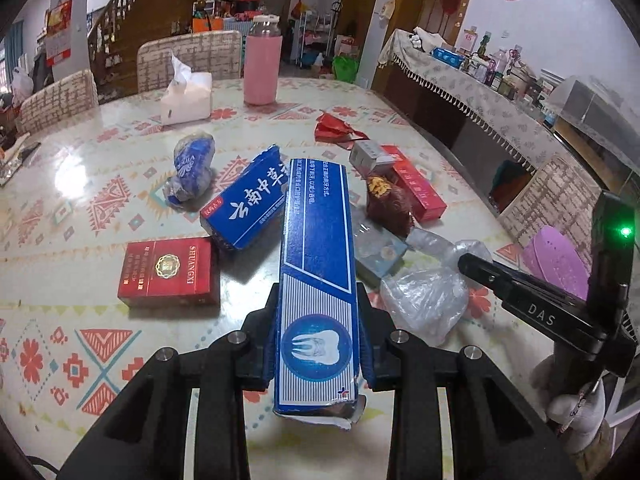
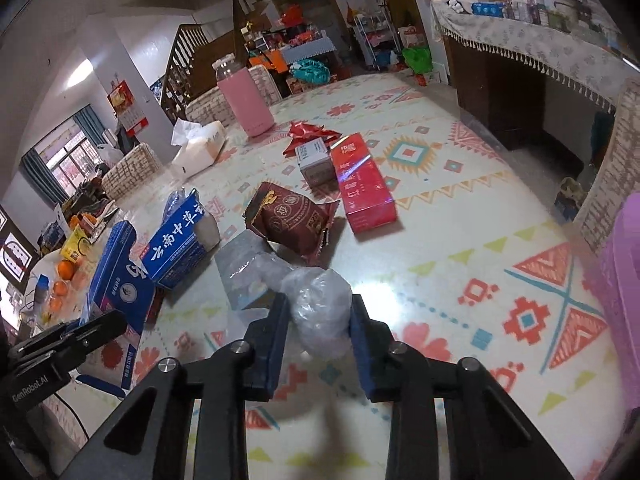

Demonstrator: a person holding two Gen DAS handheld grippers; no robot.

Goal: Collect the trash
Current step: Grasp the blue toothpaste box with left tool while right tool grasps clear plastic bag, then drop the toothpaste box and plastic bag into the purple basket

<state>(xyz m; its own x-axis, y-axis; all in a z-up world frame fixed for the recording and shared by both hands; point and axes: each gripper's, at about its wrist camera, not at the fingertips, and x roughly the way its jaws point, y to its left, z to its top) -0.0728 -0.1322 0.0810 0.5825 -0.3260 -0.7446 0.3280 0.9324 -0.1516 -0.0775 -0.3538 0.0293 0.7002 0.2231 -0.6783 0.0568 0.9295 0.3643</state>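
My left gripper (image 1: 319, 300) is shut on a long blue toothpaste box (image 1: 316, 236), which is lifted off the patterned table (image 1: 80, 208). My right gripper (image 2: 320, 316) is shut on a crumpled clear plastic bag (image 2: 318, 296), low over the table. Loose trash lies beyond: a red cigarette pack (image 1: 168, 272), a blue carton (image 1: 248, 204), a crumpled blue wrapper (image 1: 192, 168), a brown snack bag (image 2: 292, 220), a long red box (image 2: 364, 184), a small white box (image 2: 316, 160) and a red foil wrapper (image 2: 308, 132).
A pink bottle (image 1: 262, 68) and a tissue pack (image 1: 186, 96) stand at the table's far side, with chairs behind. A purple bin (image 2: 624, 292) sits off the table's right edge. A cloth-covered sideboard (image 1: 480, 92) runs along the right wall.
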